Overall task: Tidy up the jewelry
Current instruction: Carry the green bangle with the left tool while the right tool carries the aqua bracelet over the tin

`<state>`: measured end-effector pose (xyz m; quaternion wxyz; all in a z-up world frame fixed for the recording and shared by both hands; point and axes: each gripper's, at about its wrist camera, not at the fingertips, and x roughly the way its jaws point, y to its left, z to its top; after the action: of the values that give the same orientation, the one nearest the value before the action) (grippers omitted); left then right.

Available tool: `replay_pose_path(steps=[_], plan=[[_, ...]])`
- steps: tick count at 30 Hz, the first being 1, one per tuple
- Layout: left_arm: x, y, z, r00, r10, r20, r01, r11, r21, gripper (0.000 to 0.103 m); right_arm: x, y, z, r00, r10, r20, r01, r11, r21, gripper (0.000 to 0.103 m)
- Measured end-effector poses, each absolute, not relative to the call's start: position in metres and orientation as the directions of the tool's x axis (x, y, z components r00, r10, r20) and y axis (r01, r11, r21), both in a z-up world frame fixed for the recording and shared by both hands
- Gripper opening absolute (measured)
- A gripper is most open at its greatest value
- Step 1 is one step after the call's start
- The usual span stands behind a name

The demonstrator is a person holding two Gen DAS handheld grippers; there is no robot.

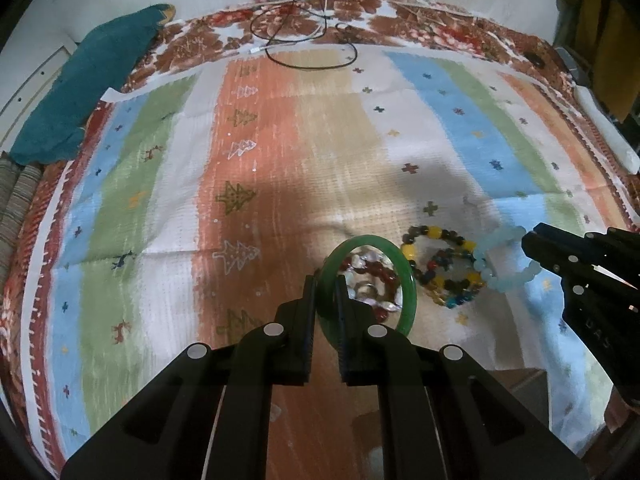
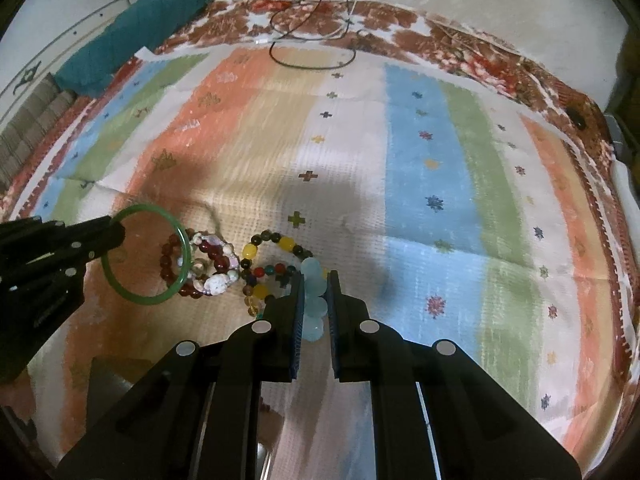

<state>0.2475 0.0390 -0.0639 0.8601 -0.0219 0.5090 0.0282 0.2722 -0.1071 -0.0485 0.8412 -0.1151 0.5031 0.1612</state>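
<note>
My left gripper [image 1: 325, 285] is shut on a green bangle [image 1: 408, 280], holding it upright by its left rim; it shows too in the right wrist view [image 2: 144, 298]. Behind it lies a red and white bead bracelet [image 1: 374, 270], also seen in the right wrist view [image 2: 208, 264]. A multicoloured bead bracelet [image 1: 440, 268] lies to the right, and appears in the right wrist view [image 2: 264, 264]. My right gripper [image 2: 314, 280] is shut on a pale blue bead bracelet [image 2: 314, 300], which shows in the left wrist view [image 1: 500, 256].
Everything lies on a striped cloth [image 1: 280, 160] over a red patterned cover. A black cable [image 1: 304, 40] coils at the far edge. A teal cloth [image 1: 88, 80] lies at the far left. A white roll [image 1: 608, 128] sits at the right edge.
</note>
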Motion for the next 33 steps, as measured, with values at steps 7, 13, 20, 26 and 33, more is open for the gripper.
replay_pose_path(steps=[7, 13, 20, 26, 33], plan=[[0.225, 0.031, -0.051, 0.504, 0.008, -0.864, -0.077, 0.996, -0.036, 0.009, 0.255, -0.116, -0.026, 0.494, 0.203, -0.846, -0.362, 0.932, 0.012, 0.012], [0.209, 0.033, -0.042, 0.521, 0.017, -0.853, -0.096, 0.995, -0.038, 0.009, 0.240, -0.119, -0.013, 0.526, 0.219, -0.822, -0.368, 0.930, 0.012, 0.012], [0.190, 0.034, -0.030, 0.544, 0.013, -0.839, -0.104, 0.993, -0.052, 0.009, 0.222, -0.124, -0.006, 0.553, 0.222, -0.803, -0.375, 0.927, -0.003, 0.012], [0.175, 0.030, -0.022, 0.560, 0.009, -0.828, -0.099, 0.993, -0.056, 0.009, 0.207, -0.126, 0.002, 0.560, 0.240, -0.793, -0.384, 0.923, 0.009, 0.012], [0.156, 0.021, -0.018, 0.575, 0.017, -0.818, -0.082, 0.996, -0.037, 0.009, 0.193, -0.126, 0.007, 0.569, 0.248, -0.784, -0.393, 0.919, 0.005, 0.012]])
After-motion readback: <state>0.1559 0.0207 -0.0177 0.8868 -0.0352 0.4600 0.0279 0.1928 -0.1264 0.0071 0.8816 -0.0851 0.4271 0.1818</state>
